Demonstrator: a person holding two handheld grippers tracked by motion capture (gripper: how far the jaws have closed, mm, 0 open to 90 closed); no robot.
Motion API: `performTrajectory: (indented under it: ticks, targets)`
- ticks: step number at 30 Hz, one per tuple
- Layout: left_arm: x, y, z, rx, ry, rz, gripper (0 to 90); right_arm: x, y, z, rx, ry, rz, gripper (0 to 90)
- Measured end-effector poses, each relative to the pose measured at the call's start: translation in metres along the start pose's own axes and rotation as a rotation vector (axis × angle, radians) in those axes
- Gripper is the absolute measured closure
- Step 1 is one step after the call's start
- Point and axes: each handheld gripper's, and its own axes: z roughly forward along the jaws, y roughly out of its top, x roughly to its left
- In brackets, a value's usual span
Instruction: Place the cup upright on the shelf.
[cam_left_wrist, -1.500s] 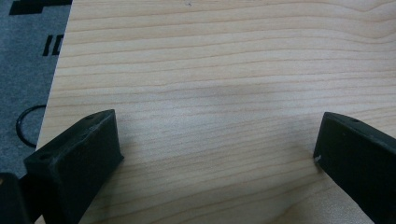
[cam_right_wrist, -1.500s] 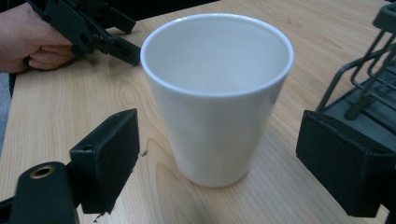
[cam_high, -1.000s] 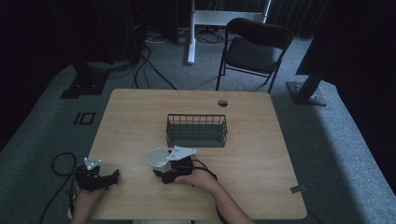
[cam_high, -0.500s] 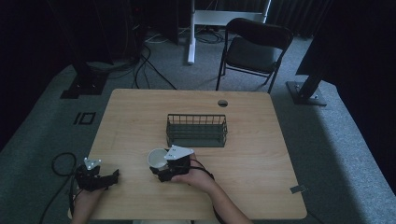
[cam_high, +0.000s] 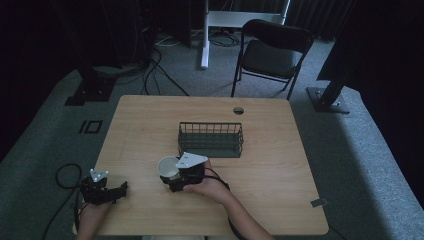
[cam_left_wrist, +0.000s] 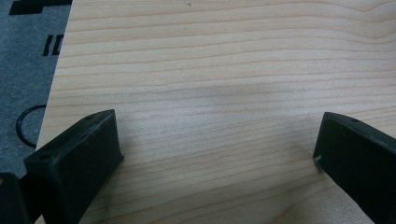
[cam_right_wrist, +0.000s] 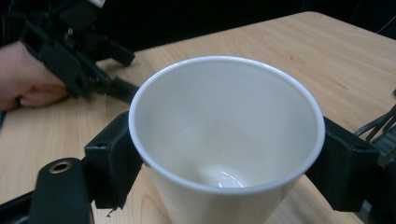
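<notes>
Item: white paper cup (cam_high: 168, 167), upright, mouth open, standing on the wooden table (cam_high: 280, 165) toward its near edge, left of centre and just in front of the wire basket's left end. Contents: none visible; the right gripper view looks straight into the cup (cam_right_wrist: 227, 140) and shows a bare white interior down to the base. Held by: right gripper (cam_high: 175, 177), its two black jaws pressed against opposite sides of the cup wall below the rim, one to each side in the right gripper view (cam_right_wrist: 224, 172); a grey three-cornered plate sits on top of the gripper. Item: dark wire basket (cam_high: 211, 139), rectangular, open-topped, near the middle of the table, apart from the cup; nothing can be seen inside it, the tabletop showing through its bars. Item: left gripper (cam_high: 117, 191), at the near left corner of the table, well apart from the cup; its jaws stand wide, with bare wood grain between them in the left gripper view (cam_left_wrist: 215, 154), gripping nothing. Surroundings: black folding chair (cam_high: 272, 52) beyond the far edge of the table, on grey carpet.
</notes>
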Motion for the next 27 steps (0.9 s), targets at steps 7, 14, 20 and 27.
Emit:
performTrajectory:
  ticks: [7, 14, 20, 27]
  targets:
    - [0.000, 0.000, 0.000, 0.001, 0.001, 0.004, 0.8, -0.005, 0.015, -0.008, -0.029, -0.019, 0.014, 19.6]
    - [0.000, 0.000, 0.000, 0.001, 0.000, 0.003, 0.8, -0.011, 0.030, -0.019, -0.051, -0.043, 0.010, 19.6]
    - [0.000, 0.000, 0.000, 0.002, 0.000, 0.003, 0.8, -0.018, 0.042, -0.032, -0.088, -0.076, 0.009, 19.6]
    - [0.000, 0.000, 0.000, 0.003, 0.000, 0.002, 0.7, -0.031, 0.056, -0.050, -0.131, -0.135, 0.016, 19.6]
